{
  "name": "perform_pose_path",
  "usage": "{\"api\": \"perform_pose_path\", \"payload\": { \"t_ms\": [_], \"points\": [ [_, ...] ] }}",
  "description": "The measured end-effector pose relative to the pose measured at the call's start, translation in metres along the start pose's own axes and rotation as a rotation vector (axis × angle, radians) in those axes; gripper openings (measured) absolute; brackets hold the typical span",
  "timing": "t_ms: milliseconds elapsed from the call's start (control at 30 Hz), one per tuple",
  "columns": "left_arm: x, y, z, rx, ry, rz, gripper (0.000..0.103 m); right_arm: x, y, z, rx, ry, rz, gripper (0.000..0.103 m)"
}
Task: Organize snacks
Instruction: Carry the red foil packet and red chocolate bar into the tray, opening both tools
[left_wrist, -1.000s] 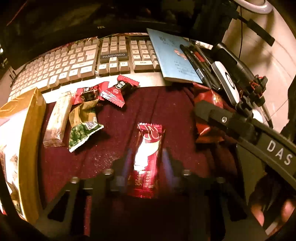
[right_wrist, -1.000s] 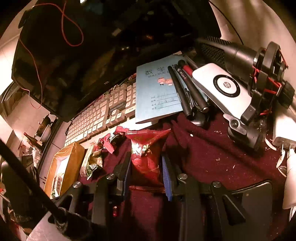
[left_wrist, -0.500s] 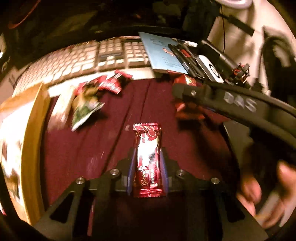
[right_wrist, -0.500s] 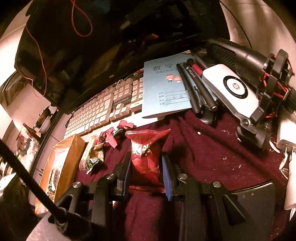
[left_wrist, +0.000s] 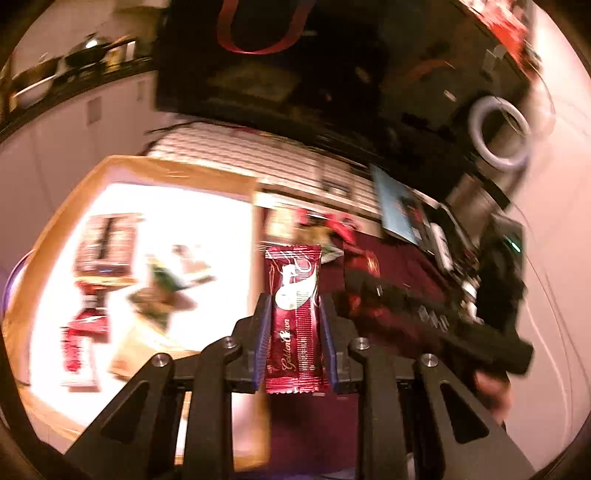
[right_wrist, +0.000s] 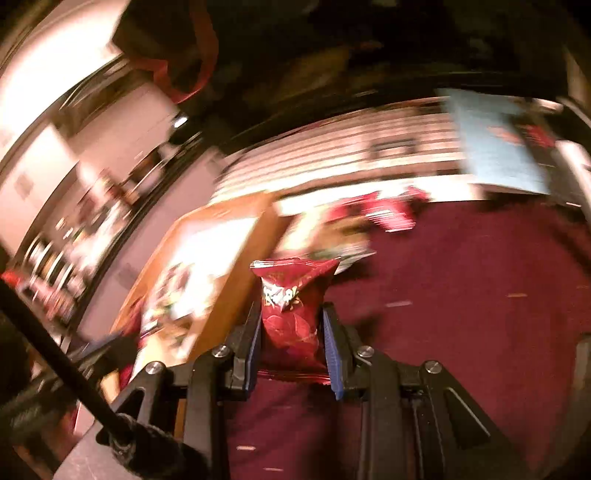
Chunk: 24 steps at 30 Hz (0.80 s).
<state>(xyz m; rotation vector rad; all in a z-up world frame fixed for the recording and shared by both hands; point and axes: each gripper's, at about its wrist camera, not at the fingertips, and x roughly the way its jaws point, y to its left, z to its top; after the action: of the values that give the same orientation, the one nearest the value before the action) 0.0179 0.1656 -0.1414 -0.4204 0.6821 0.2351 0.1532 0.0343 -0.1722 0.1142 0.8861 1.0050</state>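
- The open brown cardboard box (left_wrist: 177, 173) runs off the lower edge of the left wrist view, and the wrappers lying inside it (left_wrist: 162, 295) are smeared beyond reading.
- The pale keyboard (right_wrist: 332, 155) is reduced to streaks in the right wrist view; no key can be told.
- The light blue booklet (right_wrist: 491, 147) is blurred, its print unreadable.
- The loose red wrappers on the dark red cloth (right_wrist: 384, 212) melt together; their number cannot be told.
- The lower end of the puffy red snack bag (right_wrist: 290, 317) is hidden behind the right gripper (right_wrist: 291, 332) frame.
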Motion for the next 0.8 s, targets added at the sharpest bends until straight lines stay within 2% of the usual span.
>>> {"api": "perform_pose_path", "payload": {
  "t_ms": [167,300,400,533,667,800],
  "points": [
    [-0.018,0.062,0.014,-0.114,-0.046,0.113,0.026,0.036,0.051,0.000,-0.076,0.072,0.112,0.029],
    [-0.020,0.099,0.015,-0.176,-0.055,0.184,0.027,0.068,0.078,0.010,-0.128,0.132,0.145,0.029],
    [-0.013,0.112,0.014,-0.188,-0.030,0.209,0.026,0.096,0.088,0.019,-0.154,0.171,0.102,0.030],
    [-0.004,0.116,0.012,-0.167,-0.017,0.258,0.027,0.112,0.096,0.028,-0.150,0.186,0.068,0.030],
    [-0.001,0.120,0.015,-0.171,-0.002,0.257,0.027,0.115,0.105,0.040,-0.172,0.166,0.040,0.030],
    [-0.005,0.126,0.025,-0.177,-0.024,0.264,0.027,0.128,0.099,0.048,-0.166,0.176,0.004,0.030]
  ]
}}
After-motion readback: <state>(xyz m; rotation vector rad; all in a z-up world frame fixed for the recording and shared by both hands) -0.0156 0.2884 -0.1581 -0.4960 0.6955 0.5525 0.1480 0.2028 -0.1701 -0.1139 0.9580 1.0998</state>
